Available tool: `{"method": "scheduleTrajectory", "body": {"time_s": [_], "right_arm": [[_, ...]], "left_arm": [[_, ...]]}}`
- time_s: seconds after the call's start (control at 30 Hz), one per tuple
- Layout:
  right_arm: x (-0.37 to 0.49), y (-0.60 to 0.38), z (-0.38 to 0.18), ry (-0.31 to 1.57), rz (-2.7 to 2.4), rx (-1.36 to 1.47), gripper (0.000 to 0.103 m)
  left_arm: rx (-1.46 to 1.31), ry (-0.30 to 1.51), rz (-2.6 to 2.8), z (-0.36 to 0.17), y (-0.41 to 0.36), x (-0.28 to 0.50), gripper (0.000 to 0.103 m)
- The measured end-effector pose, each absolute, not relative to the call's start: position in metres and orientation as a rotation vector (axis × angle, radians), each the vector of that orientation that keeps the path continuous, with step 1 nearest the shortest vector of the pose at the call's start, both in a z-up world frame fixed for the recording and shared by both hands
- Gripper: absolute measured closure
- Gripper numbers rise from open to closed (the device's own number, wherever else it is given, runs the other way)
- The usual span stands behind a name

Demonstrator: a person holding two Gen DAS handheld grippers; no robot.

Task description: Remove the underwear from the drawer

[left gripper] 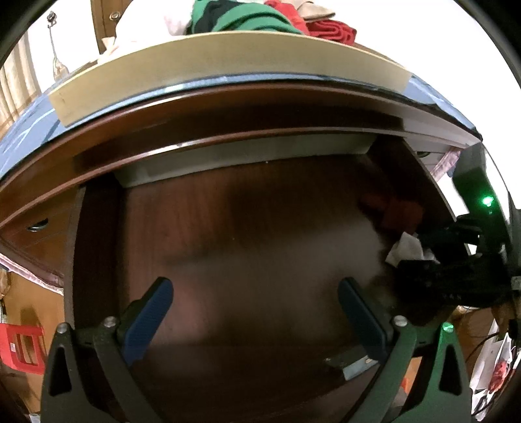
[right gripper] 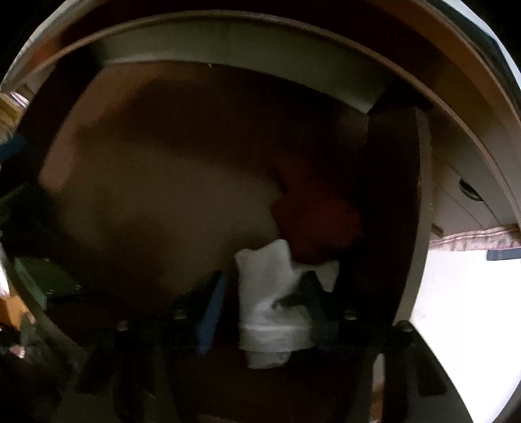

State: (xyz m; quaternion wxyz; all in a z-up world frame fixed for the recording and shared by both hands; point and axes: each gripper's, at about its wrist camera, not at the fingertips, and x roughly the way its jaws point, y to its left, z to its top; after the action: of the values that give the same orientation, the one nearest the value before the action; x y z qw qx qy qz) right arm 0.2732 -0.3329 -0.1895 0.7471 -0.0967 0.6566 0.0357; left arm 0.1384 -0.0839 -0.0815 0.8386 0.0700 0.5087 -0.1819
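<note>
A dark wooden drawer point(left gripper: 228, 227) stands pulled open under a bench point(left gripper: 293, 107) whose top carries a pale board point(left gripper: 228, 55) heaped with green and red clothes point(left gripper: 247, 19). The drawer's floor is mostly bare brown wood, dim and blurred. The left tongs point(left gripper: 254, 312) hang over the middle of that floor, blue pads wide apart, with nothing between them. The right tongs point(right gripper: 263, 309) point almost straight down into the drawer's corner on the right, seen from the left camera. Between their two fingers lies the white underwear point(right gripper: 270, 312), a folded bundle whose long axis runs away from the tongs, roughly along their reach. The jaws stand partly closed around it; the far-side finger seems to touch the cloth, yet the picture is too dark and smeared to tell whether both pads truly press it. Just beyond the white piece, touching its far end, sits a red garment point(right gripper: 319, 214), close against the drawer's right wall. The right hand is plainly the nearer one; the left is well apart. Judging from this, the lift must go up clear of the drawer wall without dragging the red piece along.
</note>
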Motion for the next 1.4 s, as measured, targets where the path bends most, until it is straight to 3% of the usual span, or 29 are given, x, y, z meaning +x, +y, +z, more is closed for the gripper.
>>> {"method": "scheduleTrajectory", "body": {"time_s": [0.1,0.23,0.33,0.43,0.67,1.4], "right_arm": [[0.274,-0.335,-0.192,1.454,0.061,-0.267,0.073],[0.275,-0.341,-0.189,1.453,0.072,-0.237,0.079],[0.272,-0.364,-0.176,1.391,0.11,-0.036,0.086],[0.263,-0.388,-0.166,1.312,0.155,0.18,0.087],[0.246,-0.41,-0.155,1.193,0.196,0.355,0.087],[0.267,-0.38,-0.155,1.091,0.353,0.586,0.087]], "left_arm": [[0.136,1.071,-0.388,-0.079,-0.082,0.14,0.001],[0.136,1.066,-0.401,-0.077,-0.083,0.14,0.001],[0.144,1.068,-0.408,-0.078,-0.084,0.141,0.001],[0.15,1.079,-0.407,-0.08,-0.088,0.144,0.001],[0.182,1.081,-0.442,-0.077,-0.107,0.146,0.001],[0.262,1.127,-0.452,-0.086,-0.131,0.156,0.001]]}}
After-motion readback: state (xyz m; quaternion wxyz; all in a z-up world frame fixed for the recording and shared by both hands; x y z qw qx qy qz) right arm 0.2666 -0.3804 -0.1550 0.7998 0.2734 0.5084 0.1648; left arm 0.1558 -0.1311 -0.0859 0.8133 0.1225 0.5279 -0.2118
